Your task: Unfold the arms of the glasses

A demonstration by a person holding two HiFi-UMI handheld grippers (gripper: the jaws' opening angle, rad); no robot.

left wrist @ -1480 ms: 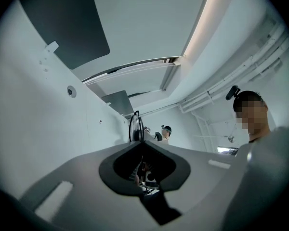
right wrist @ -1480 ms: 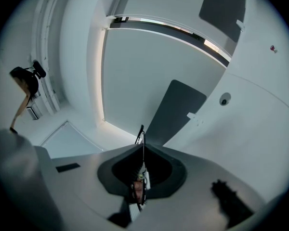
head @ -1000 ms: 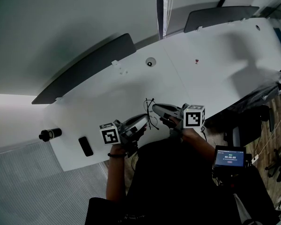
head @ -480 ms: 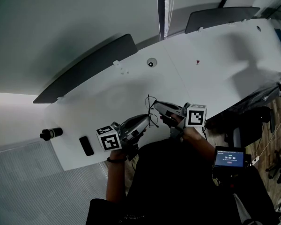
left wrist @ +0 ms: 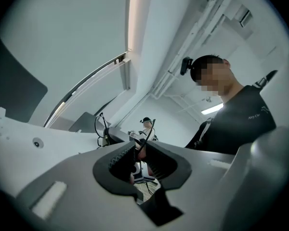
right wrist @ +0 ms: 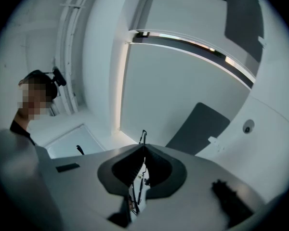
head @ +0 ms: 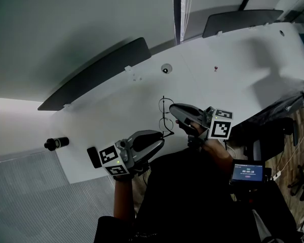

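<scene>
Thin black wire glasses (head: pixel 163 114) hang in the air above the white table (head: pixel 228 80), between my two grippers. My right gripper (head: pixel 173 108) is shut on the frame from the right. In the right gripper view the wire (right wrist: pixel 143 137) sticks up out of the closed jaws (right wrist: pixel 143 152). My left gripper (head: pixel 164 136) comes in from below left and is shut on one thin arm of the glasses (left wrist: pixel 148 134). That arm runs up out of its jaws (left wrist: pixel 140 151). A lens loop (left wrist: pixel 100 125) shows further left in the left gripper view.
A black cylinder (head: pixel 55 144) lies near the table's left end, and a small black block (head: pixel 92 157) lies beside my left gripper's marker cube. Two dark panels (head: pixel 96 72) (head: pixel 240 20) stand along the far edge. A round grommet (head: pixel 165 69) sits mid-table. A small screen (head: pixel 247 172) is at lower right.
Both grippers have risen off the table with the glasses between them. The left gripper has rolled, and its marker cube has swung down and to the left.
</scene>
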